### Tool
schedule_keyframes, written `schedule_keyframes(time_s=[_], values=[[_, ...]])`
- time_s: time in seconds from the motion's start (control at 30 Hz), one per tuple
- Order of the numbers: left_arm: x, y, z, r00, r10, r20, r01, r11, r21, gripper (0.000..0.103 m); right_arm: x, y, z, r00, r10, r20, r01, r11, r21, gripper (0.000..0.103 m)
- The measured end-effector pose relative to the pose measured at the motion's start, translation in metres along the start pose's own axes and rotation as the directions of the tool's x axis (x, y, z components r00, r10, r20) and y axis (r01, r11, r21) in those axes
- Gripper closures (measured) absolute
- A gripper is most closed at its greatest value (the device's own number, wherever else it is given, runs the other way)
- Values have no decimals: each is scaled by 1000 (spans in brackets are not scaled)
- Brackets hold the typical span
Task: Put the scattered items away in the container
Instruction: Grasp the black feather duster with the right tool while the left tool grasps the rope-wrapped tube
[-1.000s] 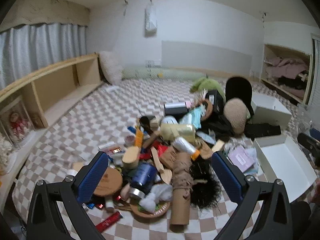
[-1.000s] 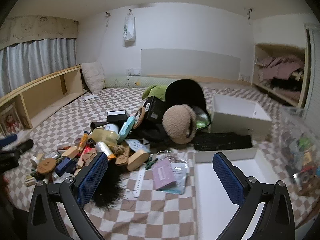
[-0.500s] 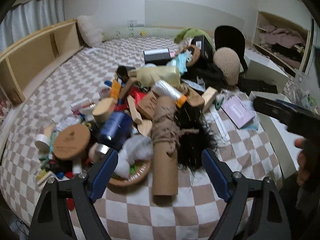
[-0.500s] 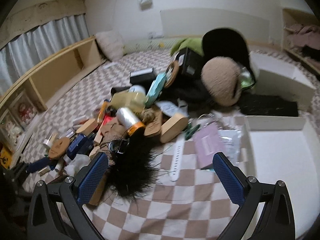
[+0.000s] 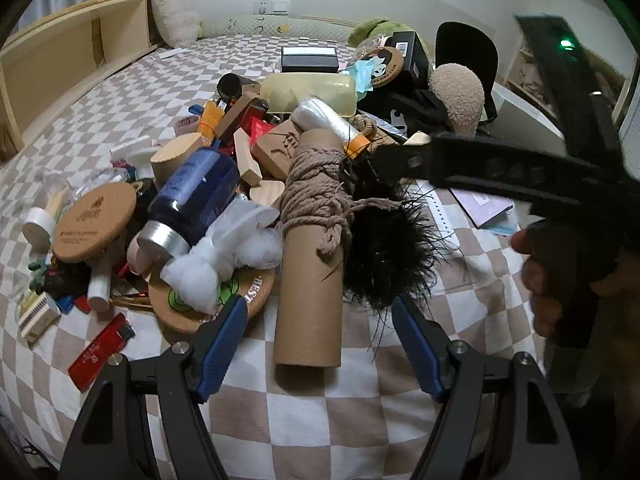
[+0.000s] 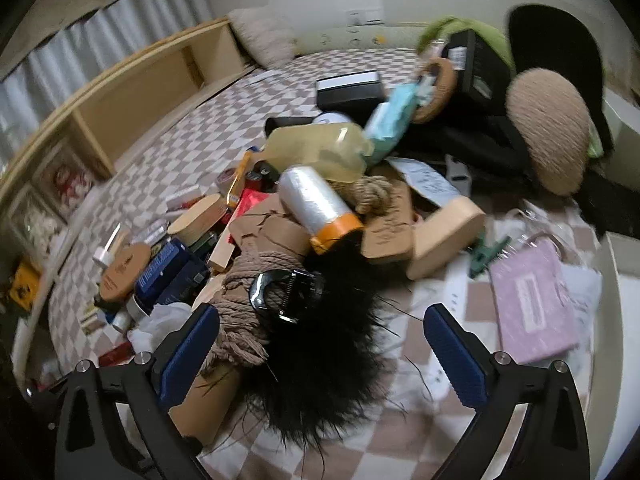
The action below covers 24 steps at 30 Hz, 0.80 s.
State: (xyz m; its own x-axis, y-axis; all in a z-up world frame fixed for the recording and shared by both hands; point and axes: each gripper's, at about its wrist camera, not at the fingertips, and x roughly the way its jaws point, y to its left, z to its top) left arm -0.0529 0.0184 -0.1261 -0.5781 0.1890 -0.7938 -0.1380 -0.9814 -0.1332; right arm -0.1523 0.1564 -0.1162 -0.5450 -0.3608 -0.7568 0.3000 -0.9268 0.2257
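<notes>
My left tongs (image 5: 318, 336), closing, empty, straddled the cardboard tube (image 5: 310, 280); right tongs (image 6: 320, 344), closing slightly, w/ black feather tuft (image 6: 324, 360) between, untouched.

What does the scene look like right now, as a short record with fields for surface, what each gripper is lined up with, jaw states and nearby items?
surface: checkered bedcover
left gripper: closing, around the near end of the cardboard tube, pads not touching
right gripper: closing, over the black feather tuft, nothing gripped
on tube: tan rope
on tuft: black hair claw
nearby: blue bottle, cork coaster
</notes>
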Motion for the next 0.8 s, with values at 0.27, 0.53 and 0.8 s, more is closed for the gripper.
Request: schedule_keyframes(time_s=[0.27,0.53,0.8], values=[[5,3,-6,999,-38,1,38,999,-31,28,30,22,-8,998,-44,-36,38,986,-162,14],[14,5,-10,999,-37,-18,36,998,-49,28,30,-16,-6,999,5,-50,-5,1000,-11,53],[29,6,-10,999,-12,-45,9,998,-64,34,27,-46,-7,998,33,-57,-26,993,119,61]])
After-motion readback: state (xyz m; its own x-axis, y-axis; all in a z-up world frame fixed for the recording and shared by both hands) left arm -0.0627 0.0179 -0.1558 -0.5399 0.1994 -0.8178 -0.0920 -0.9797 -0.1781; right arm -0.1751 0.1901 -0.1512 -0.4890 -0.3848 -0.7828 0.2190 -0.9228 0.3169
